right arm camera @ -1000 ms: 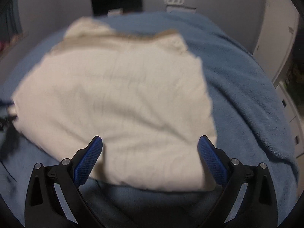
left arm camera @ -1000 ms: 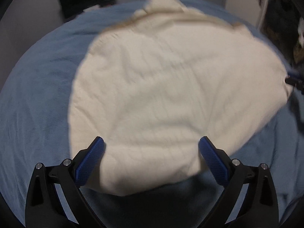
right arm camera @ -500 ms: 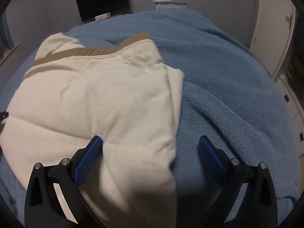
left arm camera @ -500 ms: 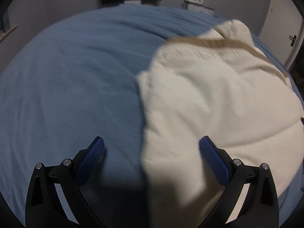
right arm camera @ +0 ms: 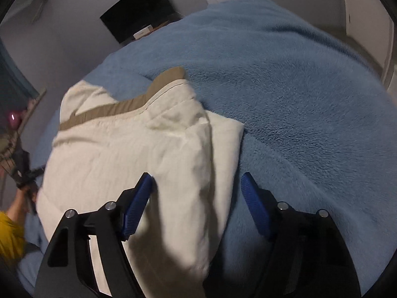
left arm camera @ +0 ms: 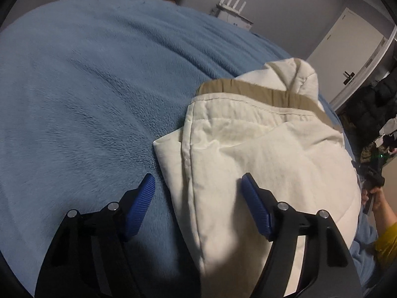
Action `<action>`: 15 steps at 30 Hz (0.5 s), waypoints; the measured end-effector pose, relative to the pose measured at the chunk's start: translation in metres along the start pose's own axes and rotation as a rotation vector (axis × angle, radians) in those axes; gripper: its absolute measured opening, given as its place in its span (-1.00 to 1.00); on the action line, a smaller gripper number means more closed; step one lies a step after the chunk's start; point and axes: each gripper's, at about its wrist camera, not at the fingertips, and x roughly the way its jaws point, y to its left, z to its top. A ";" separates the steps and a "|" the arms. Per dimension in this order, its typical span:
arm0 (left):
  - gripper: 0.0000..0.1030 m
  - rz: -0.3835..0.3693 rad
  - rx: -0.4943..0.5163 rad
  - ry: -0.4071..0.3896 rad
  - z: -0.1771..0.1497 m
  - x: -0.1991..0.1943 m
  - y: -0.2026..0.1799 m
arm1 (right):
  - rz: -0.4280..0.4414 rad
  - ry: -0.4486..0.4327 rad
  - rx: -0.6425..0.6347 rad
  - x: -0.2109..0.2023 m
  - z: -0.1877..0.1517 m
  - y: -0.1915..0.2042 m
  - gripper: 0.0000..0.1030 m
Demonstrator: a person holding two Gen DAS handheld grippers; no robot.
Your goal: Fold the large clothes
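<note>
A cream padded garment (left arm camera: pixel 260 154) with a tan band (left arm camera: pixel 248 88) along its far edge lies folded on a blue fleece blanket (left arm camera: pixel 86 87). My left gripper (left arm camera: pixel 198 198) is open, its jaws either side of the garment's left folded edge, near the bed. The same garment (right arm camera: pixel 136 154) shows in the right wrist view, tan band (right arm camera: pixel 119 106) at the top. My right gripper (right arm camera: pixel 196 198) is open, its jaws either side of the garment's right folded edge. Neither gripper holds cloth.
The blanket (right arm camera: pixel 297 87) covers the whole bed. A dark screen (right arm camera: pixel 139 19) and a white router (left arm camera: pixel 233 0) stand by the far wall. A white door (left arm camera: pixel 347 49) is at the right. The other gripper and hand show at the garment's side (left arm camera: pixel 372 186).
Both grippers have swung outward and lowered from the garment's middle to its side edges. The garment now looks narrower, with its sides folded in.
</note>
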 end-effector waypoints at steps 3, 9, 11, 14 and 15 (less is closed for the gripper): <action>0.36 -0.060 -0.038 0.014 -0.003 0.009 0.007 | 0.053 0.031 0.043 0.009 0.003 -0.012 0.36; 0.35 -0.189 -0.056 0.015 -0.024 0.003 0.020 | 0.172 0.087 0.082 0.008 -0.007 -0.029 0.31; 0.35 -0.233 -0.078 0.019 -0.026 0.007 0.027 | 0.204 0.088 0.088 0.009 -0.006 -0.034 0.26; 0.34 -0.259 -0.074 -0.006 -0.022 0.014 0.028 | 0.244 0.070 0.084 0.019 0.005 -0.031 0.09; 0.33 -0.264 -0.070 -0.016 -0.019 0.016 0.024 | 0.251 0.060 0.085 0.025 0.012 -0.028 0.07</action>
